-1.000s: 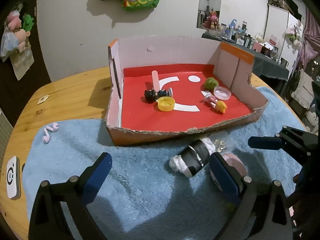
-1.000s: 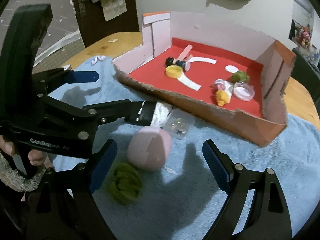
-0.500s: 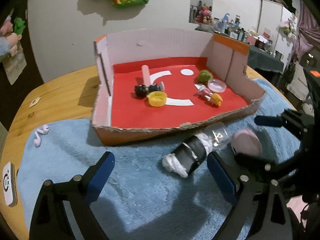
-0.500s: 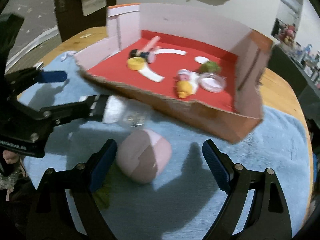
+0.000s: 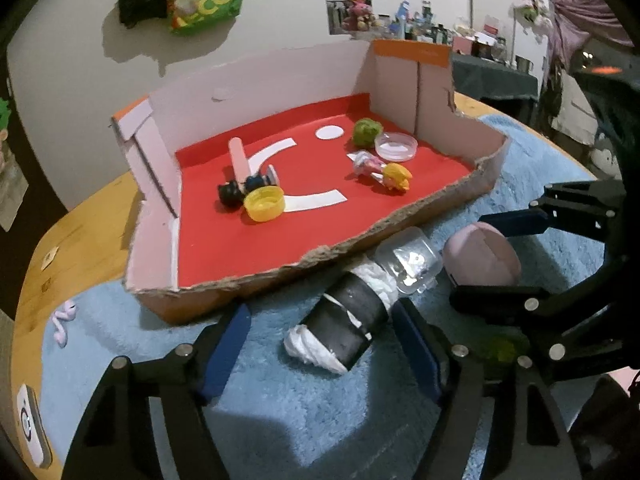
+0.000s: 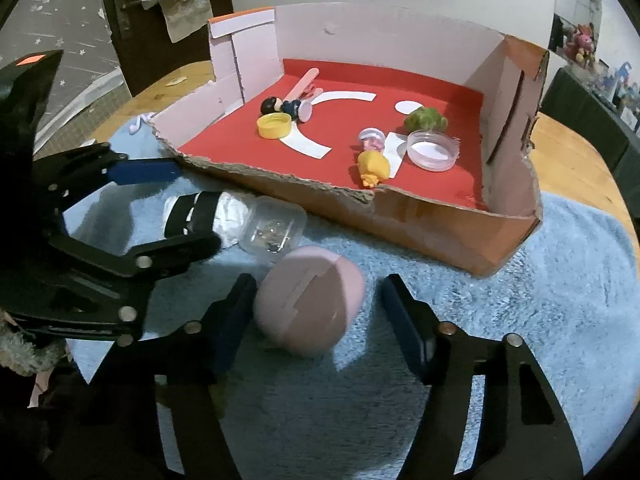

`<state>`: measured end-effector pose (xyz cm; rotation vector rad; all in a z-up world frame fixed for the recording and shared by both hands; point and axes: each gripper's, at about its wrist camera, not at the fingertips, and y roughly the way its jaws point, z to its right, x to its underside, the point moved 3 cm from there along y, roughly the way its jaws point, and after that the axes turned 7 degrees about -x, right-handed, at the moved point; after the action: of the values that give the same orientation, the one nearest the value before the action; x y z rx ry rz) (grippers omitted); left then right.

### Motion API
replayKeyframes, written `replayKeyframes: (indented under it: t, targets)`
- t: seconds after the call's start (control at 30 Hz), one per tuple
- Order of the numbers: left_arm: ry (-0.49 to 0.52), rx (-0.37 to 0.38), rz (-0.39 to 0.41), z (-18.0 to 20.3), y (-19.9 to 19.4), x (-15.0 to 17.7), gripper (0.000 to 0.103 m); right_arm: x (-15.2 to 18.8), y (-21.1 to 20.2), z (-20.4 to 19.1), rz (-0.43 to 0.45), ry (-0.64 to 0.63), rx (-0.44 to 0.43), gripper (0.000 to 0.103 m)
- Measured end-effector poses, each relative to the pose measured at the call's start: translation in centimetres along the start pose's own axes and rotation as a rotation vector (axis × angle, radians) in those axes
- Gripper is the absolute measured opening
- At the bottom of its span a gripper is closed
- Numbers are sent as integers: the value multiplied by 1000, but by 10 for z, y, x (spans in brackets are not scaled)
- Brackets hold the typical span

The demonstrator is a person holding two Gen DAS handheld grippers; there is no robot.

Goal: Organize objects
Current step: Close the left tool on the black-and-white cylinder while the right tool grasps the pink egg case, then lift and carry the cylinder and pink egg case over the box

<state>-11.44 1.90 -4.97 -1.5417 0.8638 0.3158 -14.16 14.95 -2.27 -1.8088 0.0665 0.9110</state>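
- Box (image 5: 400,80): one, red floor.
- In box: one yellow cap (image 5: 265,203), one clear lid (image 5: 396,146), one green pompom (image 5: 367,131), one pink stick (image 5: 239,156), two small figures – dark (image 5: 232,194) and yellow-headed (image 5: 394,175).
- On towel (image 5: 320,420): one black roll (image 5: 352,316), one clear case (image 5: 410,260), one pink egg (image 6: 310,300), one more green pompom (image 5: 500,350).
- Earbuds (image 5: 64,320): one pair.

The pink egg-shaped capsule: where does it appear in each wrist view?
Left wrist view: pink capsule at right of centre, on the blue towel.
Right wrist view: pink capsule at lower centre, between the right claw pads.
Shared landmark: the clear plastic box beside it.
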Motion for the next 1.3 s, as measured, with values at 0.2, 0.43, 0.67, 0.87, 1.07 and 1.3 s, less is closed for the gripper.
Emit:
replayKeyframes:
  t: [0.2,0.43,0.67,0.87,1.07,1.3]
  targets:
    - [45,36,-5,8,3,1,63,0,0,-2,1,11,-31,53]
    - [21,55,-7,9,-3,4,41,-1,-2,-2,13,25,-42,52]
    - [-49,88,-15,4,-9,8,39,-1,-5,-5,25,31,-66,52]
    - [-108,116,-4,-2,-19,9,39,0,-9,-8,38,30,-80,52]
    - [-119,114,6,-3,-28,11,39,-2,-14,-10,53,34,-97,52]
    - [-128,112,11,-4,-32,12,39,-4,-20,-15,70,41,-138,52]
